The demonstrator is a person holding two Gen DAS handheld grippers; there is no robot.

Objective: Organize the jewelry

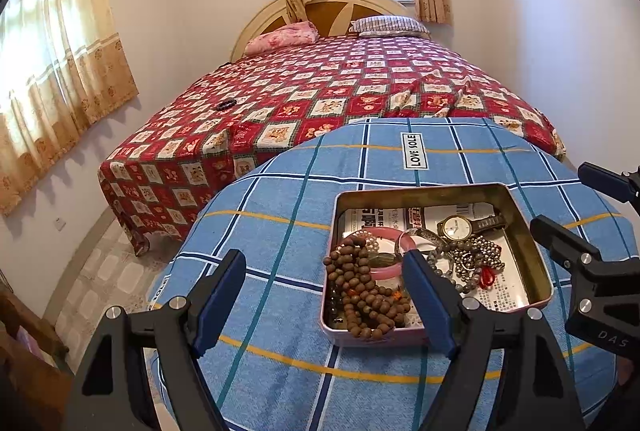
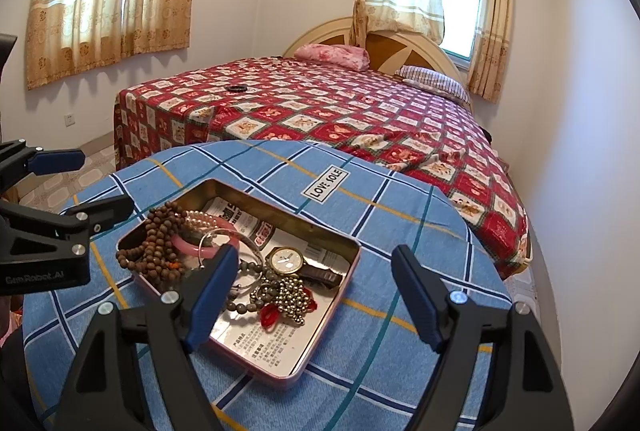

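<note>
Several pieces of jewelry lie heaped in an open metal tin (image 2: 340, 271): a brown bead strand (image 2: 154, 243) draped over the rim at its nine o'clock side, a pink bangle (image 2: 200, 249) and pearl string beside it, a wristwatch (image 2: 286, 259) near the middle, and a tangle of metallic beads with a red cord (image 2: 292, 297) toward five o'clock. The left gripper (image 1: 324, 295) and right gripper (image 2: 314, 293) both hover over the tin with jaws spread wide, holding nothing.

I'd worry most about snagging: the strands overlap, so lifting one may drag its neighbours out, and the bead strand over the rim could slide onto the cloth. A finger pressing the tin's edge might also tip it.

Under the tin is a round surface covered in blue plaid cloth (image 2: 400, 231). Beyond, at twelve o'clock, a bed (image 2: 360, 119) with a red patterned spread, a small dark bracelet-like ring (image 2: 236, 88) lying on it, curtained windows behind.
</note>
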